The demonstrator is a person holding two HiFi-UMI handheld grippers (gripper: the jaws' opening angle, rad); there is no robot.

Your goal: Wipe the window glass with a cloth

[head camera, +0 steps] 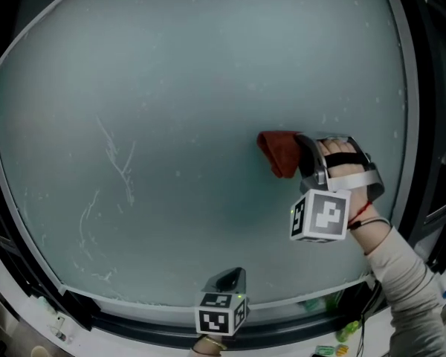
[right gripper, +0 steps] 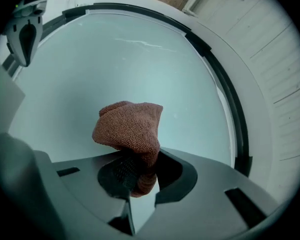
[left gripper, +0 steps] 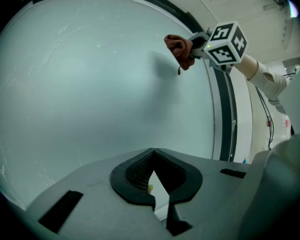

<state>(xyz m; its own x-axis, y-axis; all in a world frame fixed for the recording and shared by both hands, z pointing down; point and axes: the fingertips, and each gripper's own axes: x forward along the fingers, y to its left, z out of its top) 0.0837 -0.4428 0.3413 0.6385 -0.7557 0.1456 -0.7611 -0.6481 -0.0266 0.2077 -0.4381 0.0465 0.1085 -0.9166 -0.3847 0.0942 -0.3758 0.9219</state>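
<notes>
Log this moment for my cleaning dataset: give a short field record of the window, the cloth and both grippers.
surface: window glass, hazy, faint streaks on its left part
tool: cloth, reddish-brown, bunched, right of the glass's middle
right: right gripper, jaws shut on the cloth, held up to the glass; contact unclear
left: left gripper, low by the bottom frame, jaws together, nothing between them

cloth (head camera: 279, 152): rust-brown, fine looped weave
window glass (head camera: 171, 125): pale frosted grey-green, thin white streaks toward its left edge
window frame (head camera: 412, 125): black
right gripper (head camera: 308, 162): grey; cube white with black squares
sleeve (head camera: 405, 281): beige
</notes>
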